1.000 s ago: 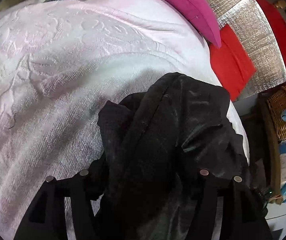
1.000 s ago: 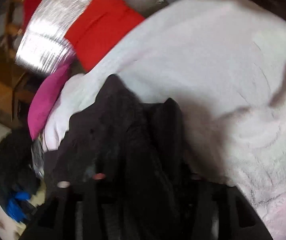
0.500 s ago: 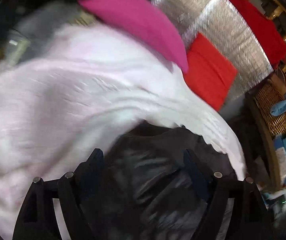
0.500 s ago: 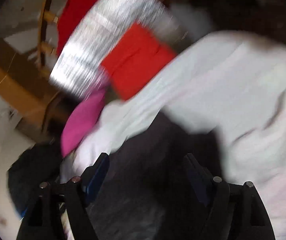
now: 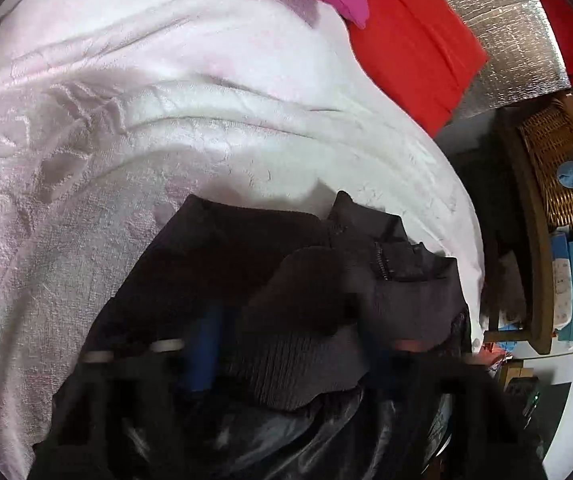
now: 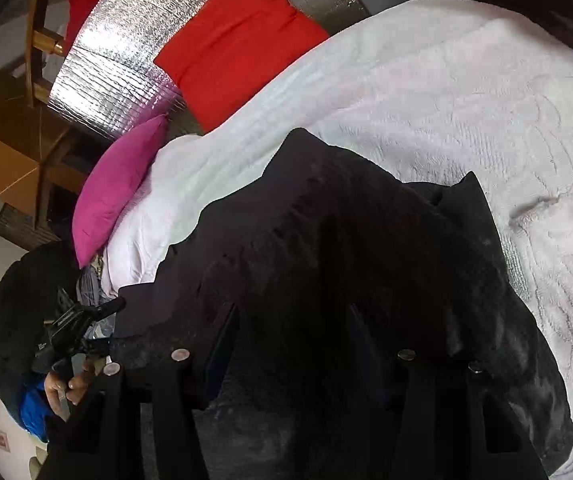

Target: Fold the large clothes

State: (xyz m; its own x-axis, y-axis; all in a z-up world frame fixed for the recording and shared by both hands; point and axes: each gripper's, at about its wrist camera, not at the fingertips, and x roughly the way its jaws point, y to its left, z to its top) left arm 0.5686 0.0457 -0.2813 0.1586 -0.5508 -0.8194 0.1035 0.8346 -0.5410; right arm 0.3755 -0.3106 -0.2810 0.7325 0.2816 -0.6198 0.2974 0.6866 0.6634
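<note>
Black jacket (image 5: 270, 280) bunched on the pink blanket (image 5: 166, 120).
Its ribbed cuff and zipper show; both grippers, left (image 5: 286, 344) and right (image 6: 290, 344), stand spread over it.

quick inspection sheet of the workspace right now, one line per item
surface: white textured bedspread, wrinkled.
job's things: black jacket bunched on the bedspread, zipper and ribbed cuff showing in the left wrist view.
clutter: magenta pillow, red cushion.
grippers: left claw and right claw buried in jacket fabric; open or shut cannot be told.
cables: nothing seen.
surroundings: silver foil panel, wicker basket beside the bed.
</note>
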